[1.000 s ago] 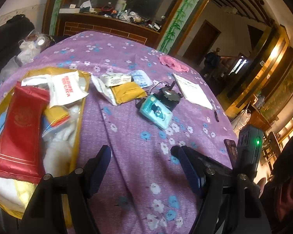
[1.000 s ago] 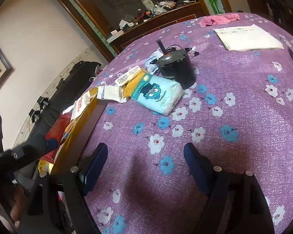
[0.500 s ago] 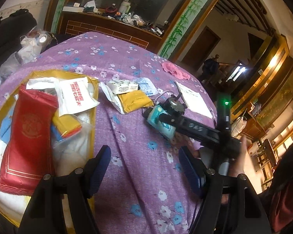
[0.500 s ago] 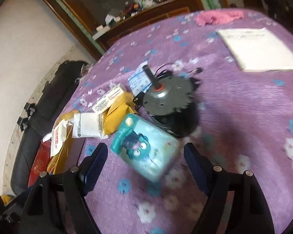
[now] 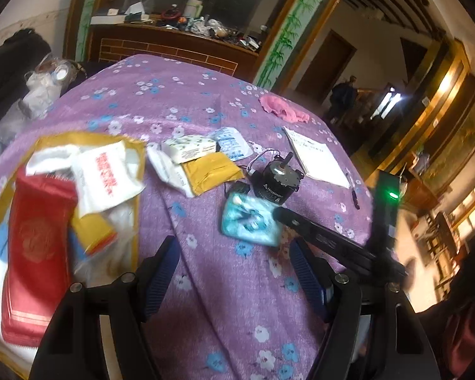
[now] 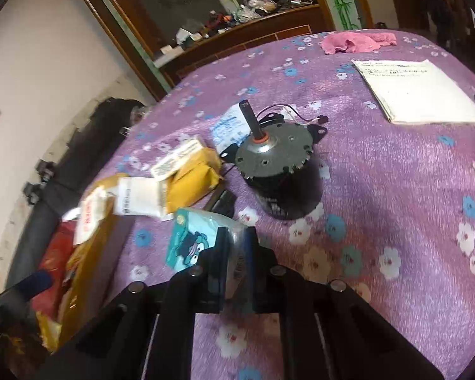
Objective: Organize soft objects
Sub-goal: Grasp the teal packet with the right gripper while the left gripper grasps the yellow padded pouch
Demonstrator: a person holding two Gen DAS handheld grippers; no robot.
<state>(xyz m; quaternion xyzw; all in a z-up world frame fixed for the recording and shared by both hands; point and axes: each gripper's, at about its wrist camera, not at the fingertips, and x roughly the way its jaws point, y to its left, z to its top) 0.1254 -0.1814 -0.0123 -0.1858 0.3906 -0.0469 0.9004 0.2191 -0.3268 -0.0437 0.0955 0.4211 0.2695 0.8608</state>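
Tablecloth (image 5: 224, 288), purple with small flowers, fills the left wrist view under us. Our left gripper (image 5: 234, 272) hangs above it with its blue-padded fingers (image 5: 160, 272) spread wide and nothing between them. To the left lies the yellow-rimmed tray (image 5: 88, 137), packed with a red packet (image 5: 36, 253), a white packet with red print (image 5: 106, 179) and other soft wrappers. Beyond the tray sit a white-green tissue pack (image 5: 188, 148), a yellow pack (image 5: 212, 171) just below it and a blue-white sachet (image 5: 232, 142) beside them. The teal tissue pack (image 5: 248, 223) lies near the middle of the cloth, just in front of the black motor (image 5: 277, 182), and our right gripper (image 5: 280, 213) reaches in from the right with its tip on the pack's right end. A white booklet (image 5: 316, 161) and a pink cloth (image 5: 281, 109) lie farther back.

In the right wrist view, our right gripper (image 6: 236, 247) has its fingers (image 6: 220, 253) pressed close on the near edge of the teal tissue pack (image 6: 193, 240), pinching it. The pack rests on the tablecloth (image 6: 380, 209), left of and nearer than the motor (image 6: 281, 171), whose shaft stands upright. The yellow pack (image 6: 194, 174) and the tray (image 6: 88, 253) lie to the left, the booklet (image 6: 421, 95) and pink cloth (image 6: 354, 41) far right.
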